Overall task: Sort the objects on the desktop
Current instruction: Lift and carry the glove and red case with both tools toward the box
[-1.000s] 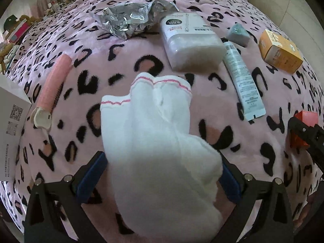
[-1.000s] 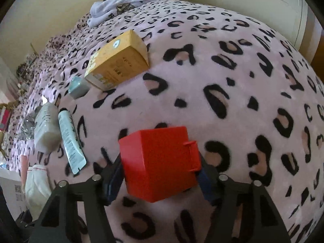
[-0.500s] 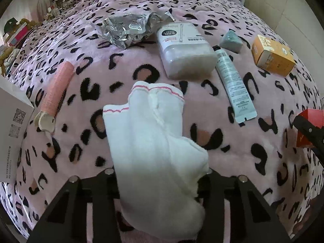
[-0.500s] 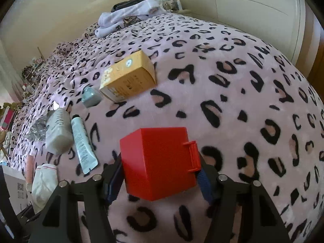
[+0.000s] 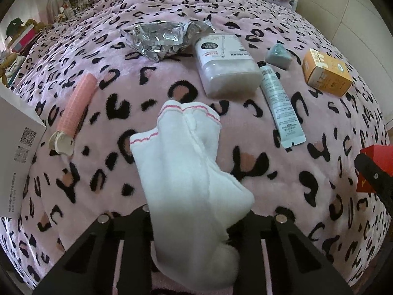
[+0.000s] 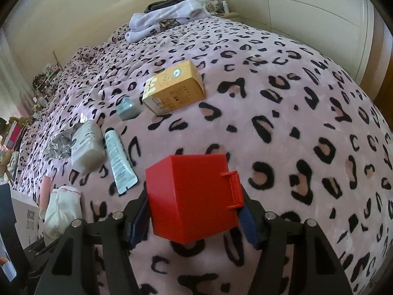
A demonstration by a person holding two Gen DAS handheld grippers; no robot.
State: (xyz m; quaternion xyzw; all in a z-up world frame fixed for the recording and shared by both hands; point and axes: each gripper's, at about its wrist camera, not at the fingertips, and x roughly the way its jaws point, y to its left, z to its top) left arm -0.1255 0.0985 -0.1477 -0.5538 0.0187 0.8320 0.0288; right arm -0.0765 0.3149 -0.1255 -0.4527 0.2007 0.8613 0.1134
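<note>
Both grippers are loaded: your left gripper (image 5: 194,233) pinches the soft white socks (image 5: 186,162) at the toe end, cuffs drooping onto the blanket (image 5: 282,172); your right gripper (image 6: 194,211) clamps the rigid, light-looking red box (image 6: 191,196) by its flat sides.

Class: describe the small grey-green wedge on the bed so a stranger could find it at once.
Start on the pink leopard-print blanket. Find the orange box and the long white tube; the wedge lies between them, by the tube's black cap. It alone is grey-green and slope-sided.
</note>
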